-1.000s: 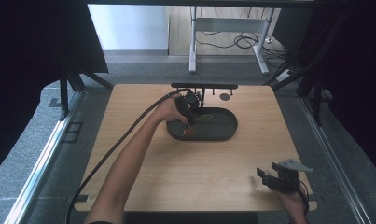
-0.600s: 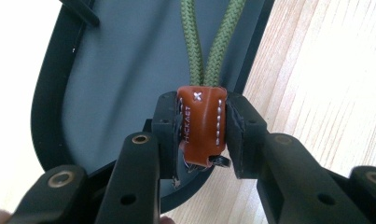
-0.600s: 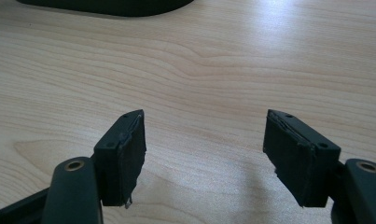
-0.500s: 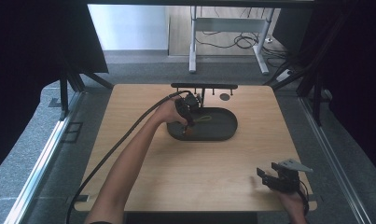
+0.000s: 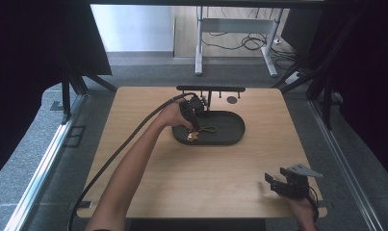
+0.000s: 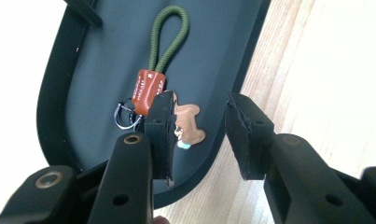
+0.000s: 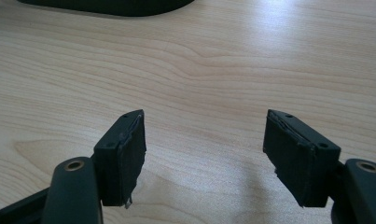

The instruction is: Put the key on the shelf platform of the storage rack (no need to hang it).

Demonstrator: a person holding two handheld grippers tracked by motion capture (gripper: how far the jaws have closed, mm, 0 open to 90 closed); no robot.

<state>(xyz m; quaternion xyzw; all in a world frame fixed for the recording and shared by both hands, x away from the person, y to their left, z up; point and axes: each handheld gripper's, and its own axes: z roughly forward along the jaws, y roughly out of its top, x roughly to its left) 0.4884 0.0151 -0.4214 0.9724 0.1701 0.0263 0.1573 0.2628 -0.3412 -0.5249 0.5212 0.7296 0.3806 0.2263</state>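
A keychain lies flat in the dark oval tray. It has a green cord loop, an orange leather tag, a metal ring and a tan charm. My left gripper points down over the tray's near end. Its jaws have just been opening and stand apart, with the charm beside the left pad and nothing pressed between them. In the high view the left gripper hangs over the tray with the keychain under it. My right gripper is open over bare wood, at the table's front right.
A black bar stand runs along the table's far edge behind the tray, with a round hole beside it. The left gripper's cable trails across the table's left half. Bare wood lies between the tray and the right gripper.
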